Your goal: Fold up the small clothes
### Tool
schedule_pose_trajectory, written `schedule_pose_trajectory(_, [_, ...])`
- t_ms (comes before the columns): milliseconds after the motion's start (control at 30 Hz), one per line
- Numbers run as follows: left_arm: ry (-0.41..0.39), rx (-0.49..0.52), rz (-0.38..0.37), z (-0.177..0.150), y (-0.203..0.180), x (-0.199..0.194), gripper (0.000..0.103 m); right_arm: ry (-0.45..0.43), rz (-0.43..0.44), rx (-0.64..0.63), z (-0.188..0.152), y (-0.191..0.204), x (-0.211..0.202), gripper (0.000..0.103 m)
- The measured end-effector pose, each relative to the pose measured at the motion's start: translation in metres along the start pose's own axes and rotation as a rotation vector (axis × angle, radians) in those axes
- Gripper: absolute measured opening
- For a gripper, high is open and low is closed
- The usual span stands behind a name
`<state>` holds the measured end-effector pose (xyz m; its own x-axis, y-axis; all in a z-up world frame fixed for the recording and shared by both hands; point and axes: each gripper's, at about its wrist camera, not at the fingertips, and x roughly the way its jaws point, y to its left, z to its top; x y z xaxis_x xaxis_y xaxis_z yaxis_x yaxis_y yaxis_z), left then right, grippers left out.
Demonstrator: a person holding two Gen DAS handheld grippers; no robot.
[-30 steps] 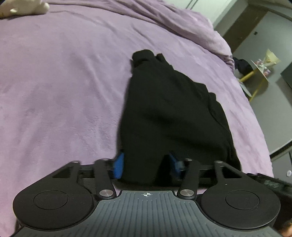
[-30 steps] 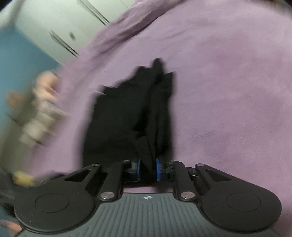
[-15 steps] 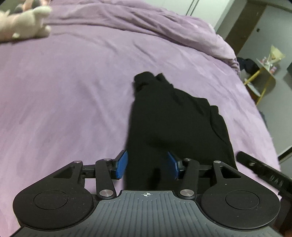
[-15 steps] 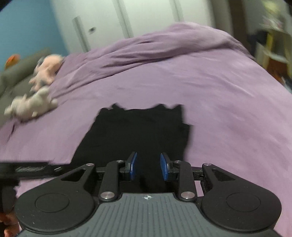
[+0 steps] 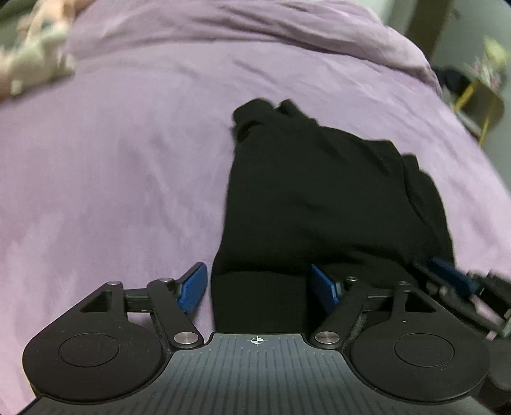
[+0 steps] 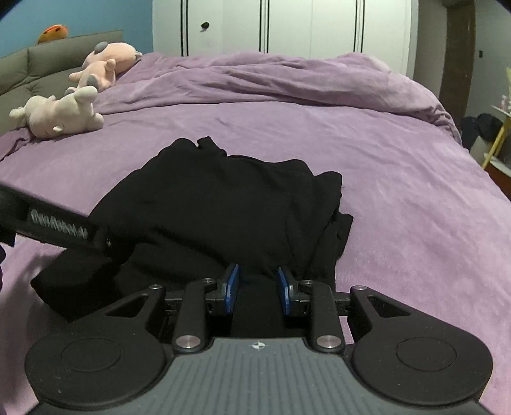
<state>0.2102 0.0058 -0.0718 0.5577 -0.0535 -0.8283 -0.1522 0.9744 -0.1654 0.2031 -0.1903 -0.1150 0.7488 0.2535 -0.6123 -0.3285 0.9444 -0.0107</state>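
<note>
Black soft fabric garment lies folded on purple bedspread. My left gripper just opened wide, near hem between jaws, released. Right gripper narrowly parted, nothing pinched. Cloth limp, light; grip doubled near edge.

- Bed under a rumpled purple cover.
- White wardrobe doors behind it.
- Blue wall at left.
- Grey padded headboard.
- Yellow-legged side table at right.
</note>
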Motion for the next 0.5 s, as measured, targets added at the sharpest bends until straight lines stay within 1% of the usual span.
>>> schedule_pose_trajectory(67, [0.005, 0.0, -0.009, 0.001, 0.001, 0.0, 0.078, -0.004, -0.009, -0.026, -0.001, 0.003, -0.001, 0.024])
schedule_pose_trajectory(167, [-0.01, 0.056, 0.02, -0.002, -0.006, -0.002, 0.079, 0.008, -0.024, -0.038, 0.0, 0.007, -0.003, 0.024])
schedule_pose_trajectory(233, [-0.009, 0.068, 0.031, -0.004, -0.007, -0.004, 0.08, 0.035, -0.039, -0.035, 0.005, 0.008, -0.006, 0.025])
schedule_pose_trajectory(300, [0.007, 0.073, 0.037, -0.005, -0.007, -0.007, 0.08, 0.083, -0.06, -0.019, 0.008, 0.009, -0.016, 0.027])
schedule_pose_trajectory(333, [0.027, 0.079, 0.043, -0.007, -0.007, -0.009, 0.08, 0.113, -0.081, -0.002, 0.009, 0.008, -0.022, 0.033])
schedule_pose_trajectory(367, [0.046, 0.084, 0.049, -0.008, -0.007, -0.011, 0.08, 0.145, -0.109, 0.025, 0.009, 0.008, -0.03, 0.064])
schedule_pose_trajectory(400, [0.075, 0.092, 0.056, -0.011, -0.007, -0.016, 0.08, 0.201, -0.157, 0.067, 0.008, 0.006, -0.037, 0.085])
schedule_pose_trajectory(433, [0.096, 0.101, 0.062, -0.015, -0.006, -0.021, 0.08, 0.266, -0.187, 0.119, 0.002, 0.003, -0.045, 0.097])
schedule_pose_trajectory(500, [0.106, 0.104, 0.07, -0.026, -0.005, -0.036, 0.08, 0.32, -0.137, 0.203, -0.012, -0.005, -0.062, 0.097])
